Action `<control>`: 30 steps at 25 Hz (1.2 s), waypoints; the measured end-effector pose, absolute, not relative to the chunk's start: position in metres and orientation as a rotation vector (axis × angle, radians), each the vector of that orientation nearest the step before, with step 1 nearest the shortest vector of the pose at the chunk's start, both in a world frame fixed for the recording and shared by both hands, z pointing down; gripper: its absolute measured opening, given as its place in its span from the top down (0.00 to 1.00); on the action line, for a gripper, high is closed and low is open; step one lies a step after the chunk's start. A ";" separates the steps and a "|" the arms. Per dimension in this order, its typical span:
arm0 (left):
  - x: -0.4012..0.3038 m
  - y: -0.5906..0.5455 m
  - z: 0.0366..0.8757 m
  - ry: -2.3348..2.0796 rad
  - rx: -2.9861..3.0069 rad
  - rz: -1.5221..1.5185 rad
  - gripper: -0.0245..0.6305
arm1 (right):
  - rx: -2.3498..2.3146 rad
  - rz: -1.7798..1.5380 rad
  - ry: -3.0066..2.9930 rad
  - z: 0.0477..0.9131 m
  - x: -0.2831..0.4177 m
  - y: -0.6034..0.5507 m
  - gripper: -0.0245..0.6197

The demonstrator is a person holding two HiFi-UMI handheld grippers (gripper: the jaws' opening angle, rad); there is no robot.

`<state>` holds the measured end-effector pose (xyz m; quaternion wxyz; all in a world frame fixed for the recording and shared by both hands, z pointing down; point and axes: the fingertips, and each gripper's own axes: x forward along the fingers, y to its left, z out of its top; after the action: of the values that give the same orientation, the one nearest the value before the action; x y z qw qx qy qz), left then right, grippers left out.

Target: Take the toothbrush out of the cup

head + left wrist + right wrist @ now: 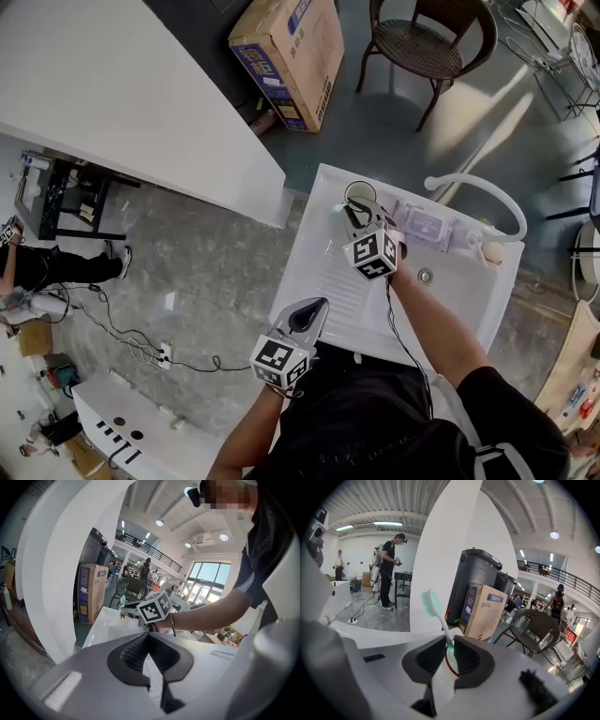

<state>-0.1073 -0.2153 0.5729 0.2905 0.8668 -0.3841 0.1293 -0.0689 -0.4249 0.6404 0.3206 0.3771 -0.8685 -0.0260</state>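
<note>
In the head view, the right gripper reaches across the white basin to the cup at the basin's upper-left corner. The left gripper hangs at the near rim, lower centre. Around the basin lies a grey concrete floor, with a cardboard box and a chair along the top.

In the left gripper view, its fingers meet tip to tip on nothing.

In the right gripper view, the fingers pinch the toothbrush by its handle. The bristles point upward at centre, and the lower end appears to sit inside the cup. A slanted pull could catch the rim and tip the cup, or the thin handle could slip.

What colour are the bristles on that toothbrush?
Mint green, above a white neck. The toothbrush shows best in the right gripper view.
</note>
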 end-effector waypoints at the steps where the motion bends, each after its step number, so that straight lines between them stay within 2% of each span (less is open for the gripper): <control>1: -0.107 -0.215 0.573 -1.022 2.314 0.344 0.95 | 0.992 -0.072 -2.286 0.639 -0.069 -0.425 0.87; 14: -0.095 -0.218 0.569 -0.983 2.343 0.340 0.95 | 1.216 0.265 -2.347 0.623 -0.024 -0.447 0.90; 30: -0.095 -0.220 0.562 -0.999 2.367 0.328 0.95 | 1.237 0.294 -2.394 0.590 -0.016 -0.440 0.90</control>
<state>-0.0953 -0.2204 0.5624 0.2723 0.8794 -0.3711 0.1218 -0.0158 -0.4402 0.5902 0.2139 0.4460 -0.8626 0.1060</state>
